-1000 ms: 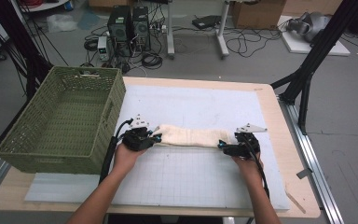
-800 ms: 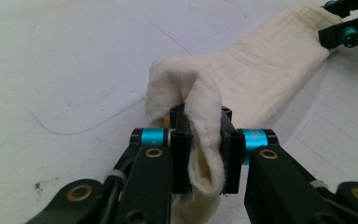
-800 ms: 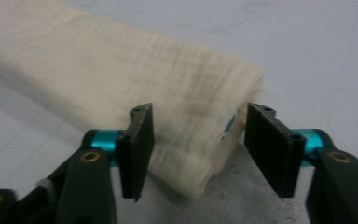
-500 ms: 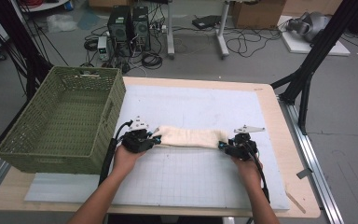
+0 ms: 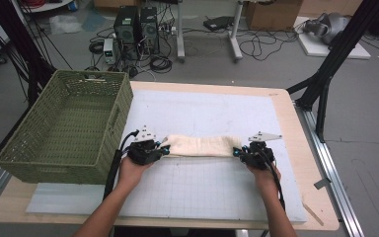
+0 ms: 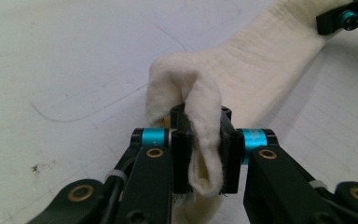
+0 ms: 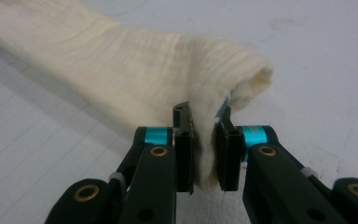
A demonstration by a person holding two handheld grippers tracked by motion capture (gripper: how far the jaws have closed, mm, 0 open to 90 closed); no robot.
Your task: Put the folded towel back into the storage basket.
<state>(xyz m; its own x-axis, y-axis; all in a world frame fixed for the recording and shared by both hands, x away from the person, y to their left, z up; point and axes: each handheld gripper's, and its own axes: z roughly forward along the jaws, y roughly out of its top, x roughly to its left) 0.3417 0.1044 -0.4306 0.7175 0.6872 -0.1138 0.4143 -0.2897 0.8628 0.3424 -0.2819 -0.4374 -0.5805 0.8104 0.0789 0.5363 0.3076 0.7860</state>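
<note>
A cream folded cloth [image 5: 201, 145] lies stretched left to right across the white mat [image 5: 202, 113]. My left gripper [image 5: 164, 149] is shut on the cloth's left end, where the fabric bunches up between the black jaws [image 6: 205, 154]. At the other end my right gripper [image 5: 237, 152] is shut on the cloth too, pinching a thick fold [image 7: 205, 154]. The cloth [image 6: 256, 65] runs away from the left gripper toward the right gripper's tip [image 6: 342, 19]. In the right gripper view the cloth [image 7: 121, 65] extends off to the upper left.
A green woven basket [image 5: 64, 123] stands at the table's left, close to my left hand. The wooden table edge [image 5: 296, 123] borders the mat on the right. Computers, cables and a black frame leg [image 5: 325, 74] sit on the floor beyond.
The right gripper has shifted slightly left and nearer. The cloth stays held at both ends.
</note>
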